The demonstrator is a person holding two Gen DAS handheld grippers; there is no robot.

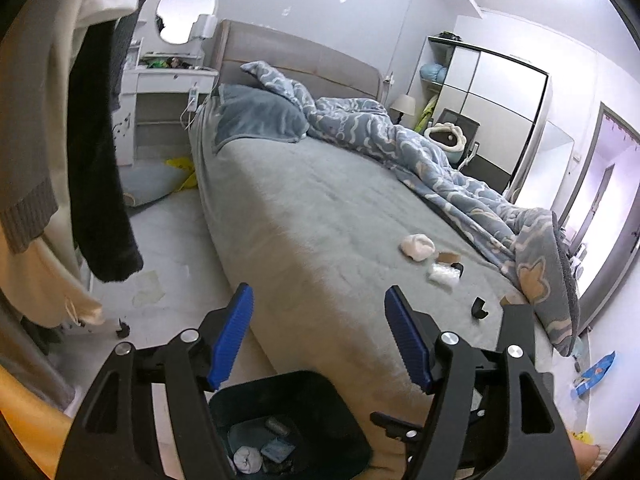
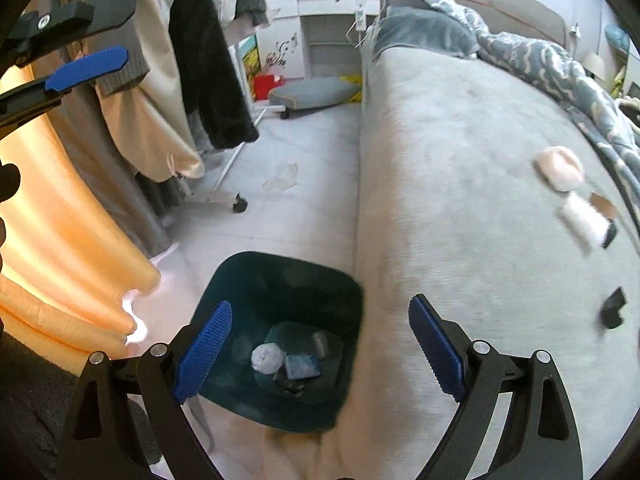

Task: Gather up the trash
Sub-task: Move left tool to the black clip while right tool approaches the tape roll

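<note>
Several scraps [image 1: 442,277] on bed, orientations perhaps unclear

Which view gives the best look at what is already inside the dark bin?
The right wrist view: the bin sits near centre, open mouth fully visible, with white and blue scraps inside. The left wrist view catches it only at the bottom edge, partly behind the left gripper.

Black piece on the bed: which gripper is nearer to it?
Right. Right gripper hovers by the bed's edge near the black piece; left gripper sits farther off, curtain side.
</note>
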